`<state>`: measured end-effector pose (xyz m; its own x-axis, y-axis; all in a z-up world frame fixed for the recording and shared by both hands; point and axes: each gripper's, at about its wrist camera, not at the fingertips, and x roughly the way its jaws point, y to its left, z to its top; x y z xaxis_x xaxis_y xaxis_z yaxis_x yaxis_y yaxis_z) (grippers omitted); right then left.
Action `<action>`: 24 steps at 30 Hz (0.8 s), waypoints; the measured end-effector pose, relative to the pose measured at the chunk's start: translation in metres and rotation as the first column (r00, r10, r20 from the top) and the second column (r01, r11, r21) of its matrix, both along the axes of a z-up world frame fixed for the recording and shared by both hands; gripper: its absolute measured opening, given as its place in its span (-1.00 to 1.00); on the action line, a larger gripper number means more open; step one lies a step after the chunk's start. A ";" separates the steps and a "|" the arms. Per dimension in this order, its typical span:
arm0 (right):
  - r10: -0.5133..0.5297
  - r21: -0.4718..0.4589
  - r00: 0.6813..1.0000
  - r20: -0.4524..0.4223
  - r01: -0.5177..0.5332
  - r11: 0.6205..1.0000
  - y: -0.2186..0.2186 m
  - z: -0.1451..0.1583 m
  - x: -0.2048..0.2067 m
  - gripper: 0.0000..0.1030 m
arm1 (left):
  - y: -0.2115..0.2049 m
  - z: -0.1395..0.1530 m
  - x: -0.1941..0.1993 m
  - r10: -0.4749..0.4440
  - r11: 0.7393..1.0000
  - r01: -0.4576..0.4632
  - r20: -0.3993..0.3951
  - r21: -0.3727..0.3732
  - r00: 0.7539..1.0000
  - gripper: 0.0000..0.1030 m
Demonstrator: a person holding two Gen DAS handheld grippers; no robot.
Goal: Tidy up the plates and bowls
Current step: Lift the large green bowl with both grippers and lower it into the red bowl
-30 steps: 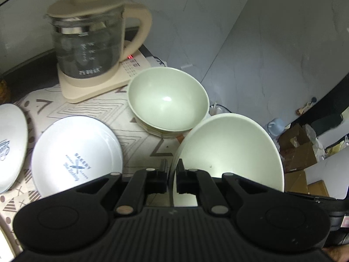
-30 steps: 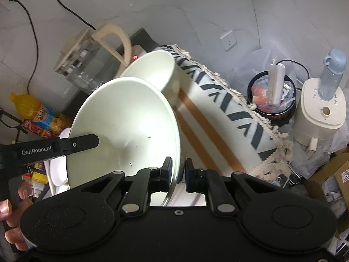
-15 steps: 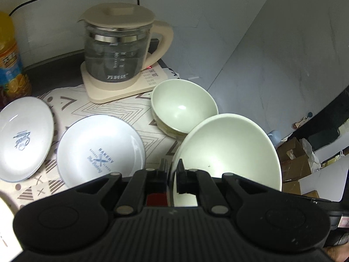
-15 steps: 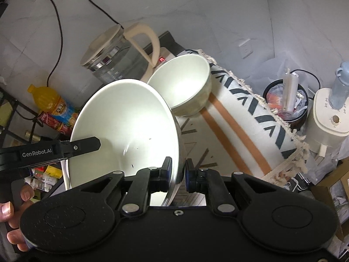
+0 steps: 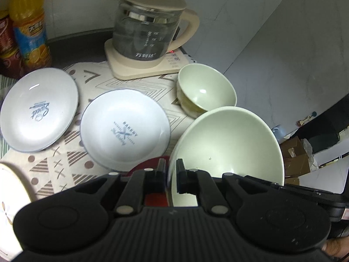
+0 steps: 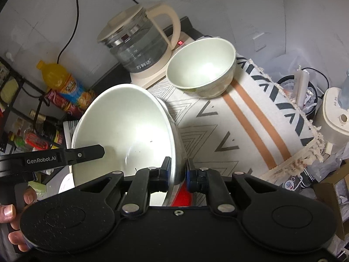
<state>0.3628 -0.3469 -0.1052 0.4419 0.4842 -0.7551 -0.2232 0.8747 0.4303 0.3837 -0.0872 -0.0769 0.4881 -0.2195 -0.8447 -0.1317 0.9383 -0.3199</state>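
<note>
Two claws share one load: from the left wrist our left claw (image 5: 170,170) pinches the big bowl's (image 5: 226,146) near rim, and from the right wrist our right claw (image 6: 176,168) clamps its opposite edge, so next we judge it wants nesting with the small bowl (image 6: 202,65) far right.

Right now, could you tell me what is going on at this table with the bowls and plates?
A person holds a large pale green bowl with two handheld grippers, the left gripper and right gripper each shut on opposite sides of its rim, keeping it tilted above the patterned tablecloth. A smaller green bowl sits beside the glass kettle, and two white plates, the "Bakery" plate and the "Sweet" plate, lie flat nearby.
</note>
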 end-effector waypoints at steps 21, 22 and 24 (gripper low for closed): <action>0.012 -0.114 0.999 -0.037 -0.016 0.993 0.034 -0.033 -0.010 -0.75 | 0.025 -0.060 -0.018 0.021 0.998 -0.030 -0.163 -0.053 0.986 -0.88; 0.015 -0.123 0.999 -0.034 -0.019 0.992 0.036 -0.034 -0.009 -0.75 | 0.026 -0.063 -0.019 0.024 0.998 -0.034 -0.172 -0.057 0.985 -0.88; 0.022 -0.143 0.999 -0.027 -0.026 0.989 0.041 -0.035 -0.009 -0.75 | 0.029 -0.068 -0.019 0.028 0.997 -0.040 -0.187 -0.063 0.982 -0.88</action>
<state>0.3535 -0.3061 -0.1407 0.4116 0.3802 -0.8283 -0.2357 0.9223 0.3062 0.3643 -0.0586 -0.1448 0.3322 -0.2640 -0.9055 -0.2258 0.9098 -0.3481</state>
